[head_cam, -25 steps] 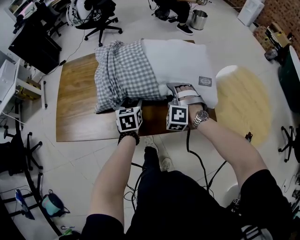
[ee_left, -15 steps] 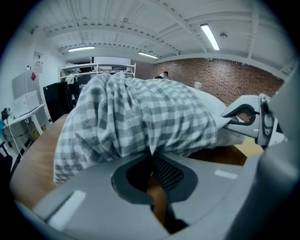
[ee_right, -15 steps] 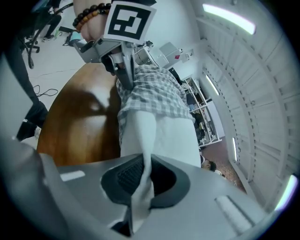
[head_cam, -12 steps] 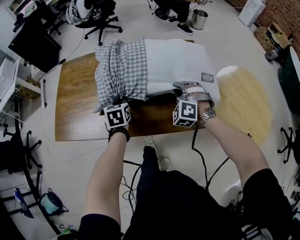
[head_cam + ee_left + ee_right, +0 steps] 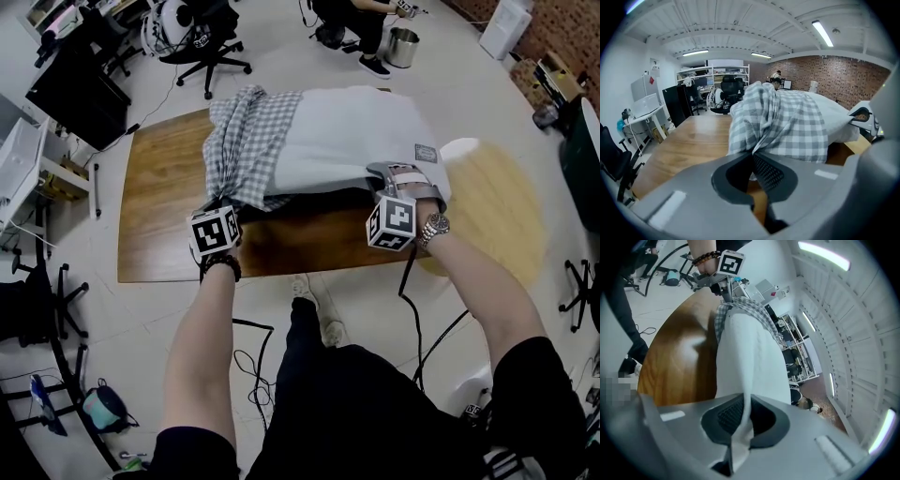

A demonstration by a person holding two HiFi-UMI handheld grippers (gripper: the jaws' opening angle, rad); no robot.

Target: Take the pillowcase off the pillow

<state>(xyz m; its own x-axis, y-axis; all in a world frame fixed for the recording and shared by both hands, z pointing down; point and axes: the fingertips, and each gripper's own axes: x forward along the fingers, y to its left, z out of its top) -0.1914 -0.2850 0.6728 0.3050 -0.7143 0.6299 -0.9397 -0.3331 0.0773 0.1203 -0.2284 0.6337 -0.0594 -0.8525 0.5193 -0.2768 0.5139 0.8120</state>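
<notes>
Table: rectangular brown wooden top (image 5: pixel 159 216) on a pale tiled floor.
Pillow: white (image 5: pixel 361 131), lying along the table's far edge from mid-table to the right edge. Its near side is raised off the wood, with shadow beneath.
Pillow tag: small grey patch (image 5: pixel 427 152) at the pillow's near right corner.
Pillowcase: grey-and-white check (image 5: pixel 246 141), bunched over the pillow's left end. It covers roughly the left third; the rest of the pillow is bare.
Left gripper: (image 5: pixel 225 200) over the table towards the near edge, left of centre. The jaws are pressed together on a pinch of the checked cloth, which narrows to a point at the pads (image 5: pixel 765 169).
Right gripper: (image 5: pixel 378 171) at the pillow's near right corner. The jaws are closed on a fold of white pillow fabric, which runs down between the pads (image 5: pixel 727 414).
Separation: the two grippers are well apart along the pillow's near side.
Marker cubes: one on each gripper, left (image 5: pixel 215 231) and right (image 5: pixel 392 223).
Wrists: bead bracelet (image 5: pixel 218 265) on the left, wristwatch (image 5: pixel 434 226) on the right.
Surroundings: round pale wooden top (image 5: pixel 497 206) just beside the table's right edge; office chair (image 5: pixel 211 47) and metal bin (image 5: pixel 403 47) beyond the far edge.
</notes>
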